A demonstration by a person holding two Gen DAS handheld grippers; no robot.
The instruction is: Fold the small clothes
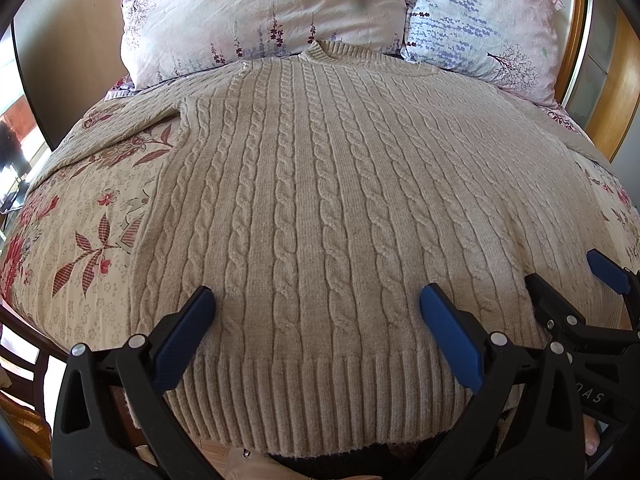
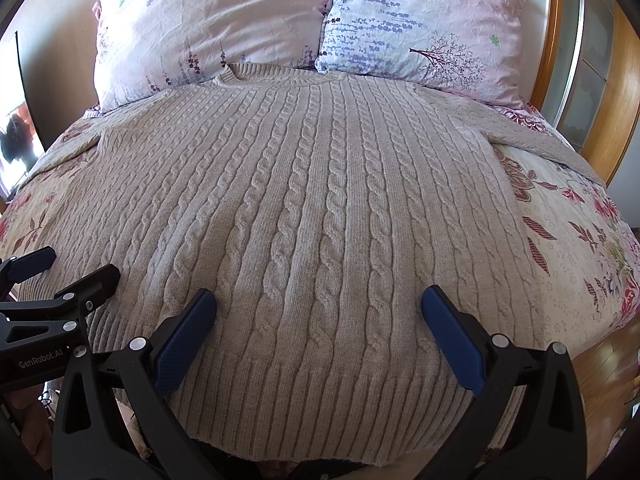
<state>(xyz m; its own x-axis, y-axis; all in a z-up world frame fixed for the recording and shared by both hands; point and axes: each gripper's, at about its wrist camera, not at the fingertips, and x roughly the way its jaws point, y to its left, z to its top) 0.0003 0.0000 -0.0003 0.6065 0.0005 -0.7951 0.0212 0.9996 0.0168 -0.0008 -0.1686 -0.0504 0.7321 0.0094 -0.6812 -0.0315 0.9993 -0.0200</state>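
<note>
Sweater [image 1: 320, 200]: flat on bed [image 1: 92, 216], hem nearest, sleeves seemingly spread.
Left claw [image 1: 318, 304]: wide apart, empty.
Right claw [image 2: 319, 302]: wide apart, empty.

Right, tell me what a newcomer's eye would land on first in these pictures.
A big beige cable-knit sweater lies spread flat across the flowered bedspread, its neck up against two pale pillows at the head of the bed. Nearest the cameras, the left gripper and right gripper are both wide open above the sweater's ribbed hem, side by side.
</note>
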